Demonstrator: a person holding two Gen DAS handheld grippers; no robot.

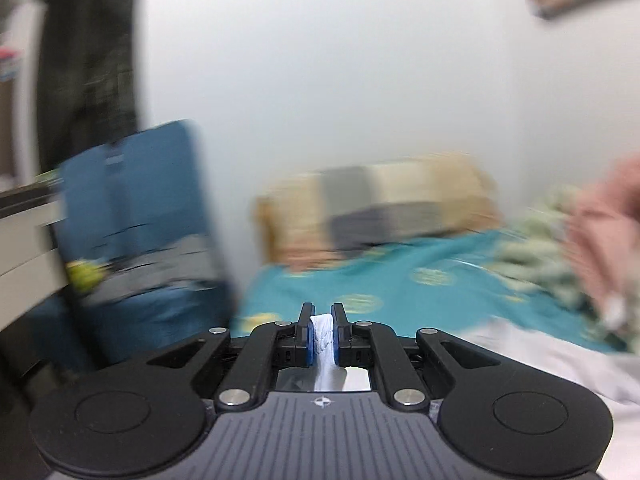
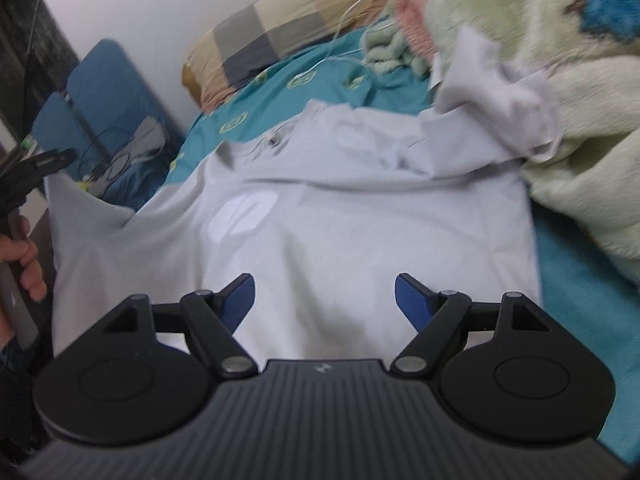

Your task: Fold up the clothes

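Observation:
A pale grey-white polo shirt (image 2: pixel 340 216) lies spread front up on the teal bed sheet (image 2: pixel 320 76), collar toward the pillow. Its right sleeve (image 2: pixel 496 92) is crumpled against the green blanket. My right gripper (image 2: pixel 325 296) is open and empty, just above the shirt's lower part. My left gripper (image 1: pixel 323 330) is shut on a bunched piece of the shirt's white fabric (image 1: pixel 322 336), held up off the bed. In the right wrist view the left gripper (image 2: pixel 44 164) shows at the far left, lifting the shirt's left sleeve (image 2: pixel 80 216).
A checked beige and grey pillow (image 2: pixel 280 20) lies at the head of the bed. A fluffy green blanket (image 2: pixel 560 100) and a pink cloth (image 2: pixel 416 4) crowd the right side. A blue chair (image 2: pixel 108 92) with cables stands left of the bed. A white cable (image 2: pixel 352 16) trails over the sheet.

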